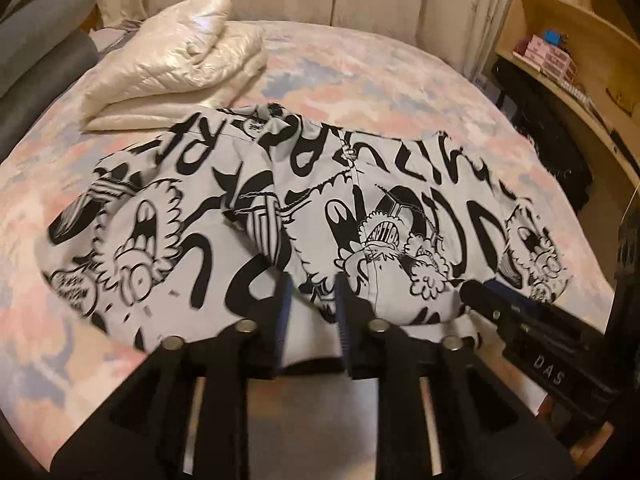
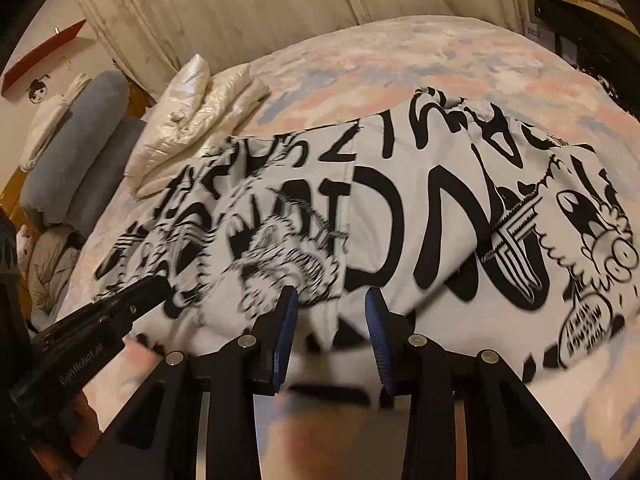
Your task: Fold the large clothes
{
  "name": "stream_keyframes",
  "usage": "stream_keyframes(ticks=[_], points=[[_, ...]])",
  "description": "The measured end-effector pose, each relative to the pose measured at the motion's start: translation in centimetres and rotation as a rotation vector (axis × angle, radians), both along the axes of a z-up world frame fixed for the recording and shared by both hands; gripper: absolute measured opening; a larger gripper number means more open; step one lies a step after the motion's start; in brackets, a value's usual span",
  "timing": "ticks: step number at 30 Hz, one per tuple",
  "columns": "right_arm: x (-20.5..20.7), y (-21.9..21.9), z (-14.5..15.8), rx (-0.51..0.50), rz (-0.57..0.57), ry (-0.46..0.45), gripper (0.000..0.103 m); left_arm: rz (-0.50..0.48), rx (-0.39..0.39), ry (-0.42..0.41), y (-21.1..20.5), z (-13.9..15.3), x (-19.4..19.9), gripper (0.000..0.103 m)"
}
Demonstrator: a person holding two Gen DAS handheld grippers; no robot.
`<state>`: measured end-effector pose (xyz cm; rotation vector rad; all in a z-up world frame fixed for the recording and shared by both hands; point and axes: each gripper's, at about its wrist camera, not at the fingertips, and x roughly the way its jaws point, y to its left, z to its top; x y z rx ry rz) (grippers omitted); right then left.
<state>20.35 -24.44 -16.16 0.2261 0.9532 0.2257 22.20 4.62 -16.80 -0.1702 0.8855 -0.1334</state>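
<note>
A large white garment with black cartoon print [image 1: 360,200] [image 2: 400,200] lies spread across the pastel bedspread [image 1: 360,72], partly folded over itself, with a creased overlap near its middle. My left gripper [image 1: 313,284] stands at the garment's near edge. Its blue pads are apart and cloth lies loosely between them, not pinched. My right gripper [image 2: 332,296] is at the same near edge further right, jaws also apart over a small bunch of cloth. Each gripper shows in the other's view: the right one [image 1: 474,294] and the left one [image 2: 158,286].
A folded cream quilted item [image 1: 172,60] [image 2: 192,120] sits on the bed behind the garment's left side. Grey bolsters [image 1: 40,40] [image 2: 88,140] lie at the far left. Wooden shelves [image 1: 580,60] with boxes stand right of the bed. Pale curtains hang behind it.
</note>
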Motion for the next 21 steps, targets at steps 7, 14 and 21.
stream_keyframes(ticks=[7, 14, 21], points=[[-4.4, 1.7, 3.4, -0.030, 0.031, -0.073, 0.035, 0.043, -0.023, -0.031, 1.9, 2.5, -3.8, 0.028], [-7.4, 3.2, 6.5, -0.055, 0.048, -0.150, 0.036, 0.077, -0.046, -0.048, 3.6, 4.0, -6.4, 0.037], [-8.5, 4.4, 7.5, -0.064, 0.071, -0.186, 0.047, 0.076, -0.202, -0.032, 5.6, 3.2, -7.6, 0.066]])
